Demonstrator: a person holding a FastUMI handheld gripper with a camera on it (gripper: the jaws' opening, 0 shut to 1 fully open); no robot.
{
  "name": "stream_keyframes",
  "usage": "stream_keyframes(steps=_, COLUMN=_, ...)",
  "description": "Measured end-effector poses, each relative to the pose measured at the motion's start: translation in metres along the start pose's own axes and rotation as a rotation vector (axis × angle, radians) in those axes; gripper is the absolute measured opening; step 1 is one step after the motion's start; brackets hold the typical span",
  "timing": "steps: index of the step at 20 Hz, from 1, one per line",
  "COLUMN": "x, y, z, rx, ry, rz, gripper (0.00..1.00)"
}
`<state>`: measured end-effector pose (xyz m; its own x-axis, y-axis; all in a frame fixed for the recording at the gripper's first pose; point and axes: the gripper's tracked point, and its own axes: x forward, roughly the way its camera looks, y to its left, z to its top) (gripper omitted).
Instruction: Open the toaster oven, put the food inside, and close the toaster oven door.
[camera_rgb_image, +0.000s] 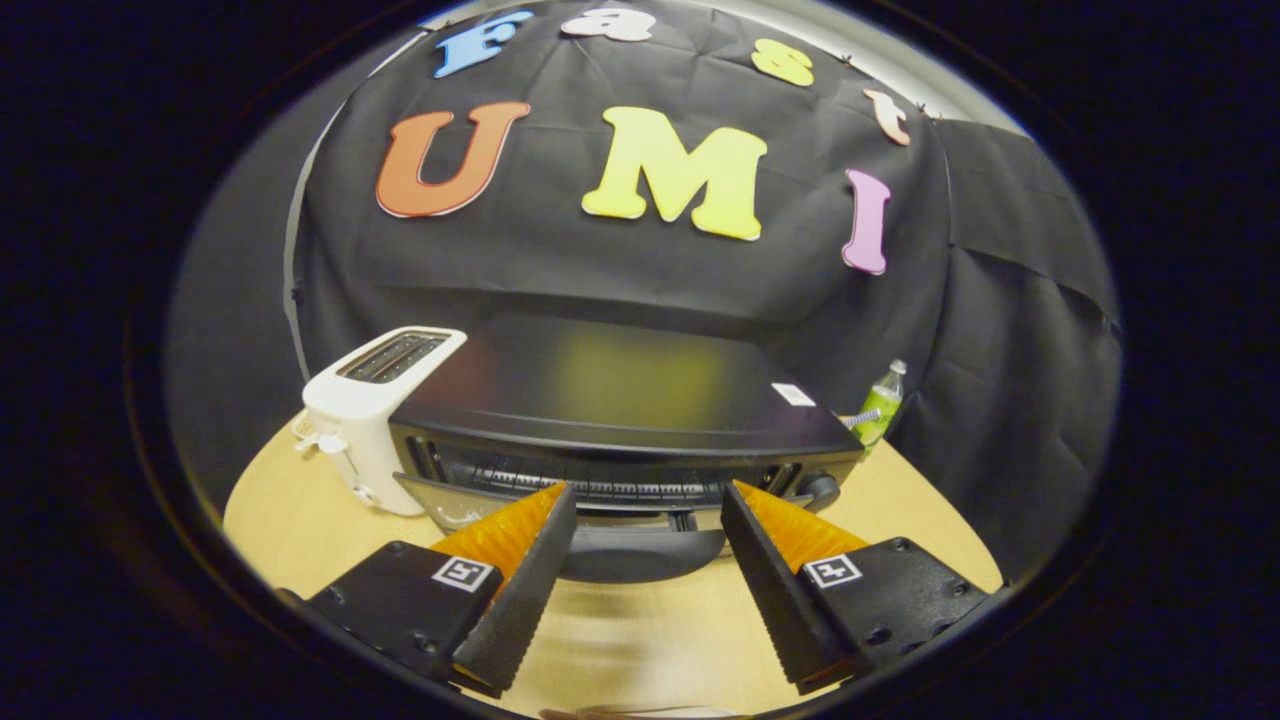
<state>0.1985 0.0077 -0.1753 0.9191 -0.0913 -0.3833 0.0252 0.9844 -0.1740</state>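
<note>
Passing the white slot toaster (375, 420) beyond the left finger, the black toaster oven (620, 420) sits just ahead; its dark door handle (640, 552) lies between the spread, empty gripper (648, 495). Pinch the handle squarely, I judge, then pull evenly.

My tongs (648, 498) stand spread — the toaster oven's lowered door (640, 552) blocks straight ahead, toaster (372, 420) crowds its left, bare table (640, 640) beneath.
</note>
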Motion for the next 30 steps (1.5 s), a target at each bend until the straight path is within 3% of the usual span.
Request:
stream_keyframes(steps=8, x=-0.027, y=-0.003, z=-0.045, rx=-0.006, ry=0.064, rz=0.066, gripper=0.98)
stream_keyframes(steps=11, x=-0.035, y=-0.003, z=-0.071, rx=0.086, ry=0.115, rz=0.063, gripper=0.97)
stream_keyframes(steps=15, x=-0.039, y=0.001, z=-0.096, rx=0.094, ry=0.144, rz=0.055, gripper=0.97)
stream_keyframes(steps=22, x=-0.031, y=0.022, z=-0.158, rx=0.103, ry=0.277, rz=0.118, gripper=0.97)
stream_keyframes(steps=30, x=-0.040, y=0.020, z=-0.156, rx=0.097, ry=0.210, rz=0.140, gripper=0.97)
